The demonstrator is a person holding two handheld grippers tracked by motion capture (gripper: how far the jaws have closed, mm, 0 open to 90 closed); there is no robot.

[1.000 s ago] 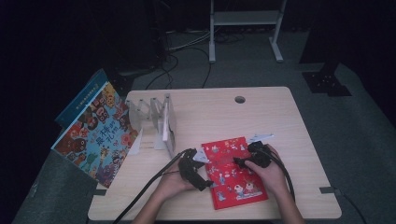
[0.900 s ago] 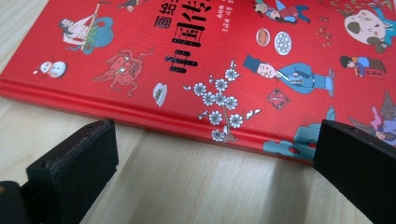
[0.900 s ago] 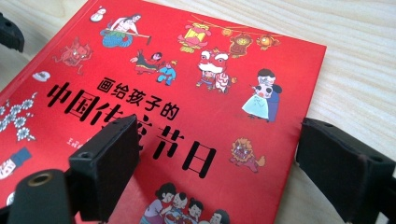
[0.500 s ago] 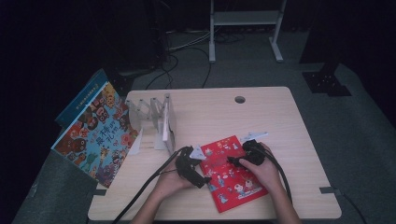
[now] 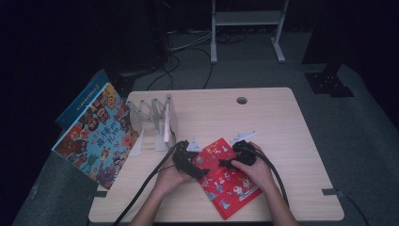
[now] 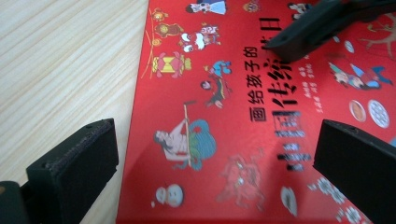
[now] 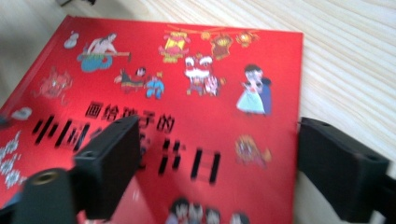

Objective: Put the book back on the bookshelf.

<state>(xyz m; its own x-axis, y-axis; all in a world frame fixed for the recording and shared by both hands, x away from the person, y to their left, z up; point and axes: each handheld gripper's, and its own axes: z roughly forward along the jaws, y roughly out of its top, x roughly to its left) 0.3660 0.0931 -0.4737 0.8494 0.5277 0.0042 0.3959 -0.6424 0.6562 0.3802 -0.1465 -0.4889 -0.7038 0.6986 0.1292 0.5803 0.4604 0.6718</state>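
A red picture book (image 5: 230,186) with black Chinese title characters lies flat and askew near the table's front edge. My left gripper (image 5: 200,169) hovers open at the book's left edge. In the left gripper view (image 6: 217,140) one jaw is over bare wood and the other over the red cover (image 6: 224,107). My right gripper (image 5: 227,164) is open over the book's upper part. The right gripper view (image 7: 222,135) has one jaw above the cover (image 7: 196,93) and the other past its edge over the table. Nothing is held.
A white accordion book rack (image 5: 157,120) stands at the table's back left. A large colourful picture book (image 5: 96,134) leans off the left edge, with a blue book (image 5: 80,101) behind it. White slips (image 5: 242,136) lie beyond the red book. A cable hole (image 5: 242,100) is at the back.
The red book has turned more askew and slid a little toward the person. Both grippers have closed in over it, the right one moving left.
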